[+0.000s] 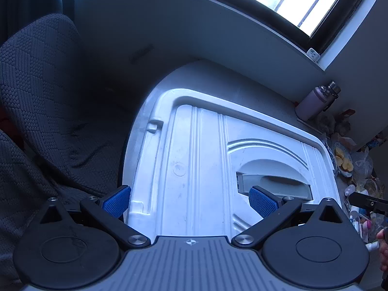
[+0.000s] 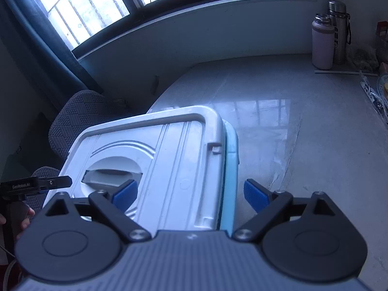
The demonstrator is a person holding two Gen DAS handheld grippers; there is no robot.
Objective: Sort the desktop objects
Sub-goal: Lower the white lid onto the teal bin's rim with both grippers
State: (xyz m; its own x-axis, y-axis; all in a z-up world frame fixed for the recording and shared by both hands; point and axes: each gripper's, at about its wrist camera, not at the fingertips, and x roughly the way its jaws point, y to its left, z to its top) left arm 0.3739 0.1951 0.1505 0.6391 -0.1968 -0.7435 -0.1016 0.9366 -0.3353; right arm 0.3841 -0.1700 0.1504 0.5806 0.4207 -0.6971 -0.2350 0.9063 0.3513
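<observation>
Home room, barred window (image 2: 97, 7), flasks (image 2: 322, 46), sofa (image 1: 36, 97)

Two wrist views, both close above the white box lid (image 1: 206, 169)

The left looks across it toward the surface's (image 2: 303, 126) cluttered right edge; the right faces the window (image 2: 97, 4). Both share the lid's recessed handle (image 2: 111, 177).

Smooth white plastic box lid (image 2: 169, 160), glossy grey tabletop (image 2: 303, 121), coarse woven cloth chair cover (image 1: 41, 92).

Only thing we can actually read is "GenRoboLAI" — printed in pale letters on the left gripper (image 2: 52, 183) body, as the right wrist view shows it.
</observation>
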